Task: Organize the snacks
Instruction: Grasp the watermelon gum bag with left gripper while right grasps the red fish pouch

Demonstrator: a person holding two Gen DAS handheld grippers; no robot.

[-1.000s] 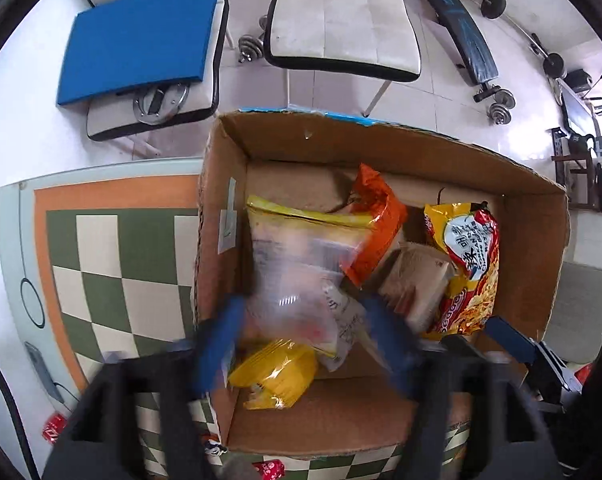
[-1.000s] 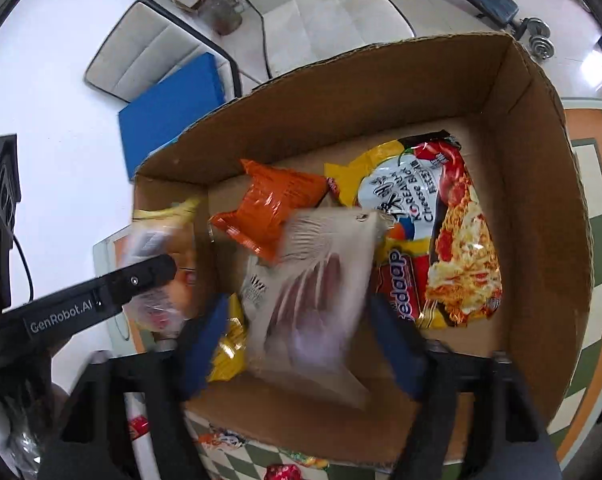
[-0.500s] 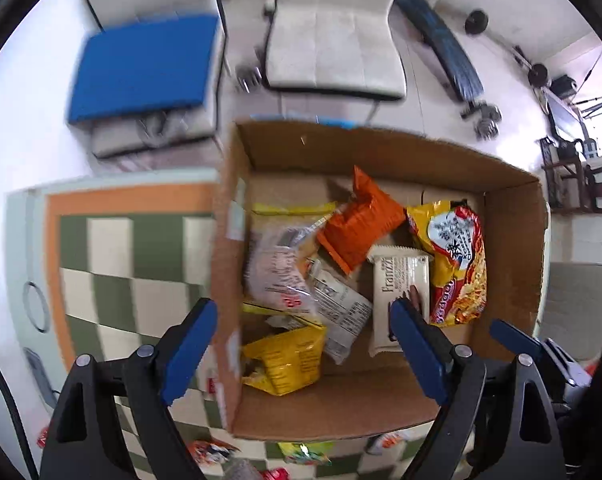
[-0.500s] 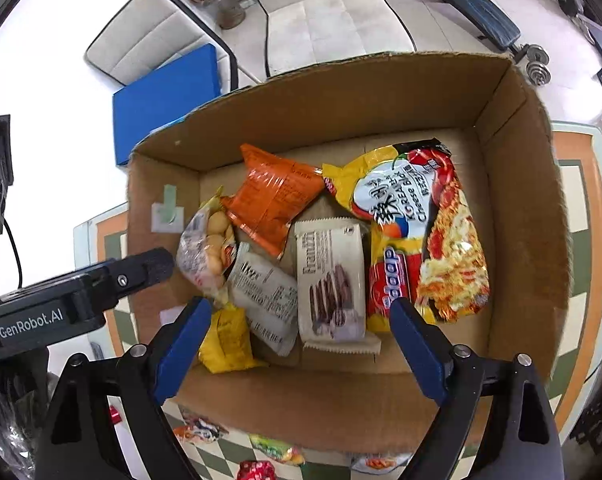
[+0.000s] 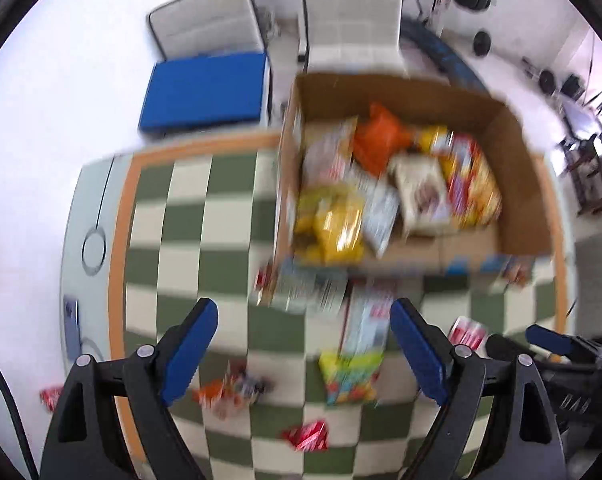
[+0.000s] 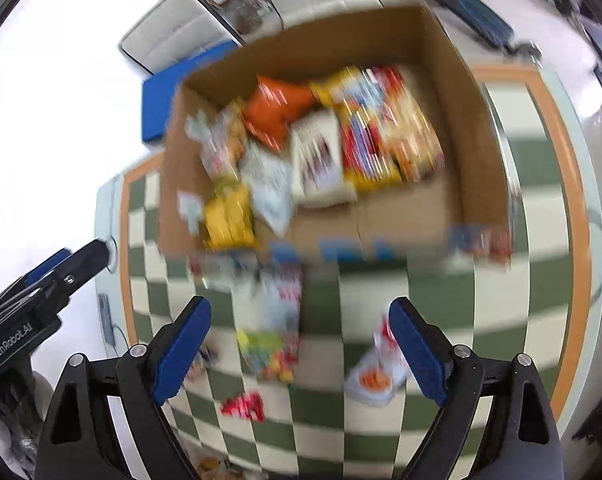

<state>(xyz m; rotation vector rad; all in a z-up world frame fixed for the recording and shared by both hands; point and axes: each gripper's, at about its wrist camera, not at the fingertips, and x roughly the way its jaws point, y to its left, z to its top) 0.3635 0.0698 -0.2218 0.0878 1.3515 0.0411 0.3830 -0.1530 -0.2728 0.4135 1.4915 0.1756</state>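
- Cardboard box (image 5: 513, 184): at 12 o'clock on checkered table (image 5: 229, 208), holding orange packet (image 5: 379, 140).
- Left gripper (image 5: 304, 344): jaws wide, empty.
- Right gripper (image 6: 299, 342): jaws wide, empty.

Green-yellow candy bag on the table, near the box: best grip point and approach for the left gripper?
Judging from blurred frames: the green-yellow candy bag lies flat on the checkered table. Bring the open left gripper straight down from above and pinch across its narrower width, mid-bag.

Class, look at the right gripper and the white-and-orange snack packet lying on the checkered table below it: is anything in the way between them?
Nothing visible. The right gripper is open and empty, and the white-and-orange packet lies uncovered on the checkered table, apart from the other snacks.
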